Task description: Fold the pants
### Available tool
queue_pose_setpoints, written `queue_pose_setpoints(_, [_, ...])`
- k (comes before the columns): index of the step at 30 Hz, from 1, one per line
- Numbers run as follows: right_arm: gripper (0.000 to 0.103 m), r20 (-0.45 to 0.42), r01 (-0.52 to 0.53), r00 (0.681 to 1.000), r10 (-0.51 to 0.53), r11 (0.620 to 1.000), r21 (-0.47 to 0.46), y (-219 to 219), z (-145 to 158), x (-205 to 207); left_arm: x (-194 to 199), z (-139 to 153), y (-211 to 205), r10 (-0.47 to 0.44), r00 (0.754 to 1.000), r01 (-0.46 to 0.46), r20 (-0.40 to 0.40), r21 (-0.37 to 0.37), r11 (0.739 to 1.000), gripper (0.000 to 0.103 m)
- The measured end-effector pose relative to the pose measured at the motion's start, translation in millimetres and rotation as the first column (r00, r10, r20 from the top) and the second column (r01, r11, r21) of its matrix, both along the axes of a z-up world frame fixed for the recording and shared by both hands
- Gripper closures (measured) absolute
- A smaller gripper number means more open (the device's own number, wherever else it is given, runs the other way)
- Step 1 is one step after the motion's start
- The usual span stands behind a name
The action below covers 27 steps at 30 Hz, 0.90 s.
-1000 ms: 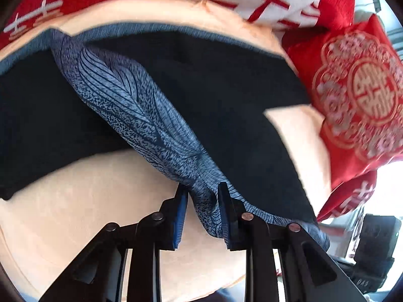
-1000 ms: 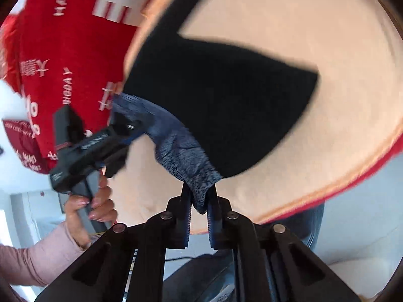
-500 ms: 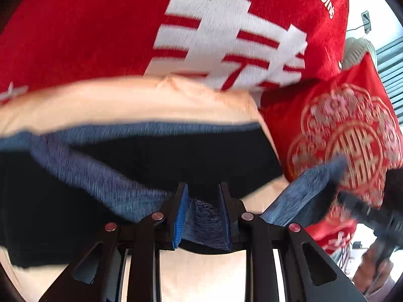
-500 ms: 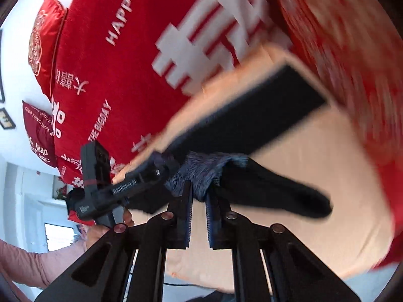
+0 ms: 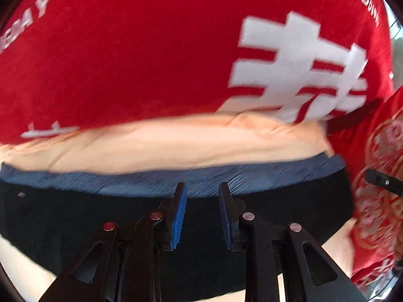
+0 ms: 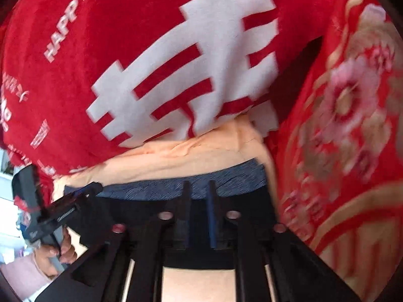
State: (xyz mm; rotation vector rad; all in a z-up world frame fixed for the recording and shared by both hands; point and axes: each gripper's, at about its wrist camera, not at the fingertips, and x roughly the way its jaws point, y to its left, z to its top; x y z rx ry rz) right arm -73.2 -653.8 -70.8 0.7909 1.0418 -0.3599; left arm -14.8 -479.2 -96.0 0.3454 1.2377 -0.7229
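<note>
The black pants (image 5: pixel 100 221) lie folded on a peach sheet (image 5: pixel 176 141), with a blue patterned band (image 5: pixel 126 178) along their far edge. My left gripper (image 5: pixel 202 186) points down at that band, its blue pads close together with the fabric edge between them. The right gripper's tip (image 5: pixel 382 182) shows at the right edge. In the right wrist view the right gripper (image 6: pixel 199 183) stands over the pants (image 6: pixel 239 201) at the band (image 6: pixel 156 188). Its jaws are opening and the pads do not press the cloth. The left gripper (image 6: pixel 93 188) touches the band's left end.
A red cover with white characters (image 5: pixel 126 63) rises behind the sheet, also in the right wrist view (image 6: pixel 126 25). A red floral cushion (image 6: pixel 352 125) stands at the right. A person's hand (image 6: pixel 58 254) and pink sleeve hold the left gripper.
Both grippers carried the blue patterned edge away from me over the black cloth. The band now lies flat along the far edge, and the right jaws have widened off the fabric.
</note>
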Motion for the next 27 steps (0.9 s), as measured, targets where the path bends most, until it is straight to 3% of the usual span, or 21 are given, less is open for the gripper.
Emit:
queue_pose_setpoints(1, [0.056, -0.035, -0.027, 0.999, 0.027, 1.000, -0.002, 7, -8, 0, -2, -5, 8, -0.001, 1.000, 0.001, 0.006, 0.033, 0.999, 0.075])
queue_pose_setpoints(5, [0.056, -0.122, -0.181, 0.976, 0.183, 0.983, 0.026, 28, -41, 20, -12, -21, 33, 0.004, 0.999, 0.000, -0.042, 0.093, 0.996, 0.075])
queue_pose_setpoints(7, [0.056, -0.123, -0.164, 0.978, 0.168, 0.986, 0.042, 29, -50, 24, -17, -28, 42, 0.013, 0.998, -0.006, -0.054, 0.125, 0.992, 0.073])
queue_pose_setpoints(8, [0.056, -0.114, -0.126, 0.984, 0.134, 0.990, 0.067, 28, -52, 20, -19, -31, 44, 0.022, 0.998, -0.015, -0.056, 0.131, 0.991, 0.050])
queue_pose_setpoints(9, [0.056, -0.100, -0.078, 0.991, 0.088, 0.992, 0.102, 26, -55, 14, -19, -33, 50, 0.045, 0.998, -0.038, -0.051, 0.132, 0.991, 0.019])
queue_pose_setpoints(10, [0.056, -0.093, -0.024, 0.995, 0.037, 0.990, 0.137, 28, -58, 3, -21, -34, 54, 0.064, 0.997, -0.059, -0.034, 0.130, 0.990, 0.014])
queue_pose_setpoints(15, [0.056, -0.150, 0.098, 0.986, -0.077, 0.985, 0.139, 55, -67, -46, -19, -39, 62, 0.129, 0.991, -0.126, -0.017, 0.145, 0.982, 0.013])
queue_pose_setpoints(19, [0.056, -0.215, 0.266, 0.946, -0.242, 0.960, 0.090, 58, -78, -81, -12, -51, 66, 0.154, 0.988, -0.148, -0.023, 0.166, 0.975, 0.013])
queue_pose_setpoints(23, [0.057, -0.177, 0.361, 0.922, -0.344, 0.930, 0.074, 44, -85, -92, -9, -64, 69, 0.173, 0.984, -0.164, -0.031, 0.201, 0.966, 0.013])
queue_pose_setpoints(24, [0.063, -0.169, 0.355, 0.925, -0.342, 0.933, 0.056, 42, -84, -89, -7, -65, 70, 0.183, 0.982, -0.173, -0.033, 0.209, 0.963, 0.013])
queue_pose_setpoints(25, [0.094, -0.169, 0.341, 0.928, -0.332, 0.940, 0.022, 40, -81, -83, -6, -62, 70, 0.195, 0.980, -0.185, -0.030, 0.205, 0.961, 0.013])
queue_pose_setpoints(27, [0.098, -0.100, 0.328, 0.940, -0.327, 0.945, -0.006, 36, -62, -76, -5, -49, 73, 0.202, 0.979, -0.199, 0.000, 0.174, 0.964, 0.013])
